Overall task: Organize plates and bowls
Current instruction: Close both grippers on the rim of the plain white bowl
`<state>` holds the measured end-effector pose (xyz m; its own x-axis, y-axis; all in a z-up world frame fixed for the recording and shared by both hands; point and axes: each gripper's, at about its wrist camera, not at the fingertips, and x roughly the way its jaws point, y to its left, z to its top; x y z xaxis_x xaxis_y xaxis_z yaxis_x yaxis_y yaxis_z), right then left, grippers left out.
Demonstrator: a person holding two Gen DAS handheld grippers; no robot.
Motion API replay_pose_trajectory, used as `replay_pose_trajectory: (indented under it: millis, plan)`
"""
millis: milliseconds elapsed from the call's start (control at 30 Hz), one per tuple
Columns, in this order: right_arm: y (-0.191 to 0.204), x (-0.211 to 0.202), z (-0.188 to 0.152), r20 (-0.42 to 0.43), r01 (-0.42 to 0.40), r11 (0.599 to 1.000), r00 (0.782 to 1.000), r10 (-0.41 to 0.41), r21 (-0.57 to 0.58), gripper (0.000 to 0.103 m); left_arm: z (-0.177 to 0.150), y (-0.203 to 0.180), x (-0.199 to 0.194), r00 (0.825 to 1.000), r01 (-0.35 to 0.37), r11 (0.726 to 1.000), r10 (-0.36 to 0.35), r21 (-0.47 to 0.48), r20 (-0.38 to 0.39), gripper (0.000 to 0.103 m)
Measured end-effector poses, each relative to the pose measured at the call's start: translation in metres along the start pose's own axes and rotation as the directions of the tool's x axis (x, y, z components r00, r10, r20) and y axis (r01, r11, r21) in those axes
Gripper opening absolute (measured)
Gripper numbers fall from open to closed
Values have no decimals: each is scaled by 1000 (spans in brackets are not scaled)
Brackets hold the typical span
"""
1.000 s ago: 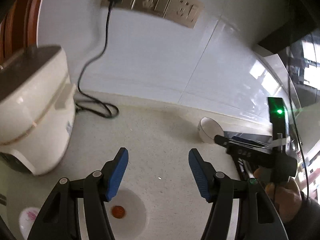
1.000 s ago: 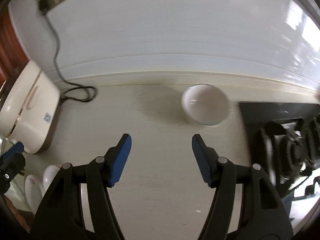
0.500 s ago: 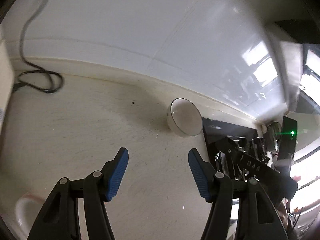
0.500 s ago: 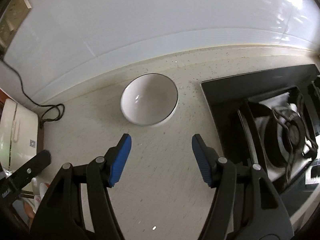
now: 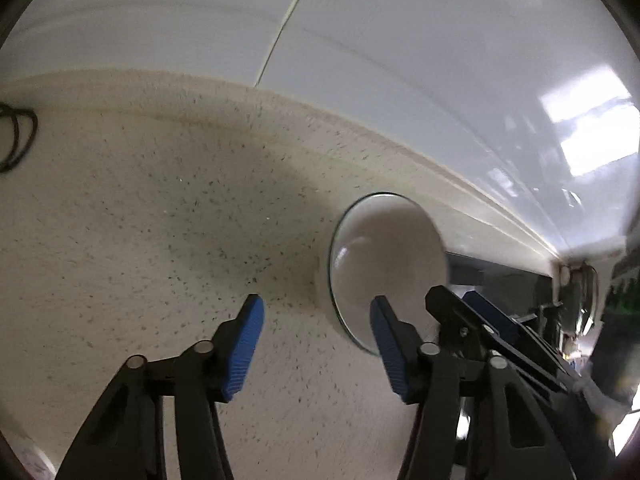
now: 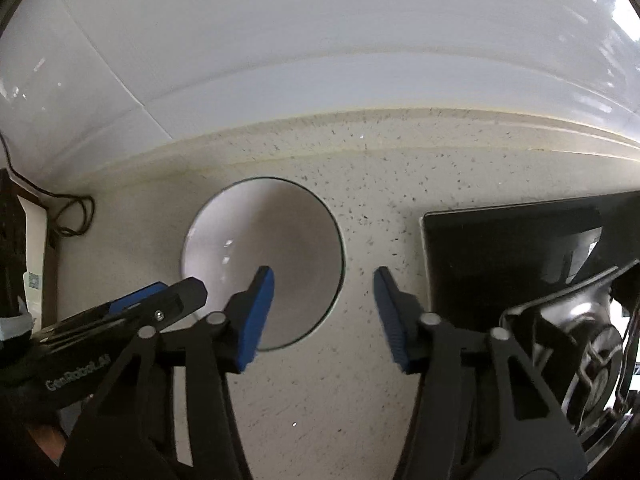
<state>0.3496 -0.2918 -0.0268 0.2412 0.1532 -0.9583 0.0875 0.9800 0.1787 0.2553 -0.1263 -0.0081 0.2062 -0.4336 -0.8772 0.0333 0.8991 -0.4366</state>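
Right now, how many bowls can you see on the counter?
1: a white bowl on the speckled counter near the back wall, just left of the stove. Others may sit out of view.

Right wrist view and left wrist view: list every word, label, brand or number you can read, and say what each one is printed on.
"GenRobot.AI" (soft but legible): white lettering on the black body of the left gripper, low at the left of the right wrist view.
White sticker with a square code, on the appliance at the left edge: too small and blurred to read.
Left wrist view: no text to read.
Bowl, stove and counter: no markings.
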Motion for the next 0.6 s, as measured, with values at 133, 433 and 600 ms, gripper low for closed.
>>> replay_pose_trajectory:
  millis: [133, 433, 600]
  plan:
    - [-2, 16, 5, -34, -14, 999, 999, 13, -34, 34, 2, -5, 13, 1000, -8, 1000, 8, -6, -27, 35]
    - [-16, 15, 3, -42, -68, 995, 997, 65, -70, 13, -1, -19, 23, 997, -60, 997, 62, 38, -39, 16]
    - [-18, 9, -19, -40, -85, 994, 996, 83, -63, 14, -15, -16, 18, 996, -75, 996, 76, 38, -43, 14]
